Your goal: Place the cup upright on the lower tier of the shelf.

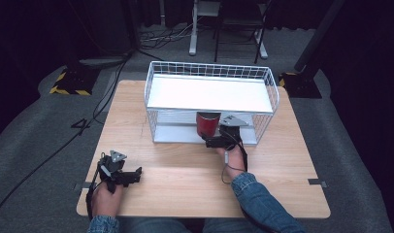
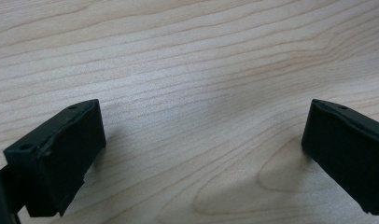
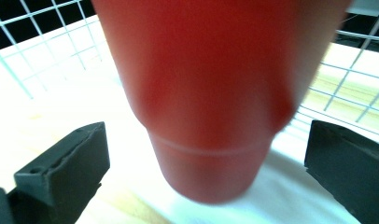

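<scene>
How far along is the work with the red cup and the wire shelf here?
Done: the red plastic cup stands on the lower level of the white wire shelf. In hand: the right gripper sits open around it, jaws clear. Left: withdrawing. The left gripper idles open over the wooden table.

red cup [image 3: 211,93] blurred, top cut off

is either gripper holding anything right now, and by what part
Nothing is held. The right gripper is open, jaws apart on either side of the red cup without touching it. The left gripper is open over bare table.
</scene>
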Tool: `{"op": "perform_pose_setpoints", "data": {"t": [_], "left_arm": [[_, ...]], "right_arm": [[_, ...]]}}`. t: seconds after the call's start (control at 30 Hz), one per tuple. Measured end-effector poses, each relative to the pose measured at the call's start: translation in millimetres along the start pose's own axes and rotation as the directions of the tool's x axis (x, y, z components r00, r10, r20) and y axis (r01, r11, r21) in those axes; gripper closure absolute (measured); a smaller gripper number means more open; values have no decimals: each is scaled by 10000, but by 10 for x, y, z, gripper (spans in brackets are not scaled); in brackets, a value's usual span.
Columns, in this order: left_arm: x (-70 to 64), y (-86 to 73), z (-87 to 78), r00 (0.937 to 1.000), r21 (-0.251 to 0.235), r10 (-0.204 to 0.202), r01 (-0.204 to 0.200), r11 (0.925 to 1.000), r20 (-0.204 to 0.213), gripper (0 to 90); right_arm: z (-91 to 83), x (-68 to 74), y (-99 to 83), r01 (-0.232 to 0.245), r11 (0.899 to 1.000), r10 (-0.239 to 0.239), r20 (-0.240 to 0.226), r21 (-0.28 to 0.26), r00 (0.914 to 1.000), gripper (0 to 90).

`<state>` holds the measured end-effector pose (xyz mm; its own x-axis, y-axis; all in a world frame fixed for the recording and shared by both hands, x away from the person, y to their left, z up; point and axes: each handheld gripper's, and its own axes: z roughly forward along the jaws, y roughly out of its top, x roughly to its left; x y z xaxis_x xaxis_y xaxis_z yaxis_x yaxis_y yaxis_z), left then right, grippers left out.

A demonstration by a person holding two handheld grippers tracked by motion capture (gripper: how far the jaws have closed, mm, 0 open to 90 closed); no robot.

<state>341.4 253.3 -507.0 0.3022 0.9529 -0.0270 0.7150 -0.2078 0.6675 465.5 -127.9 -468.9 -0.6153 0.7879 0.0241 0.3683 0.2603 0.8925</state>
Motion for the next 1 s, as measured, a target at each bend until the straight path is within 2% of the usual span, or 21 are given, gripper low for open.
{"op": "perform_pose_setpoints", "data": {"t": [0.13, 0.4, 0.53, 0.73, 0.9, 1.0], "left_arm": [[0, 0, 0, 10000, 1, 5, -5, 10000, 2, 0], [0, 0, 0, 10000, 0, 6, -6, 10000, 5, 0], [0, 0, 0, 10000, 1, 6, -6, 10000, 4, 0], [0, 0, 0, 10000, -2, 2, -2, 10000, -2, 0], [-1, 0, 0, 10000, -2, -5, 5, 10000, -3, 0], [0, 0, 0, 10000, -1, 2, -2, 10000, 2, 0]], "right_arm": [[-149, -15, -47, 149, 9999, -149, -3, -21, 9999, 5], [-449, -52, -88, 56, 9999, -60, -300, -122, 9995, 5], [-590, -75, -53, 311, 9994, -316, -361, -144, 9988, 11], [-813, -140, -26, 371, 9993, -371, -691, -23, 9969, 78], [-992, -251, -36, 396, 9991, -384, -733, 152, 9966, 137], [-1088, -317, -42, 347, 9992, -333, -635, 215, 9974, 139]]}}
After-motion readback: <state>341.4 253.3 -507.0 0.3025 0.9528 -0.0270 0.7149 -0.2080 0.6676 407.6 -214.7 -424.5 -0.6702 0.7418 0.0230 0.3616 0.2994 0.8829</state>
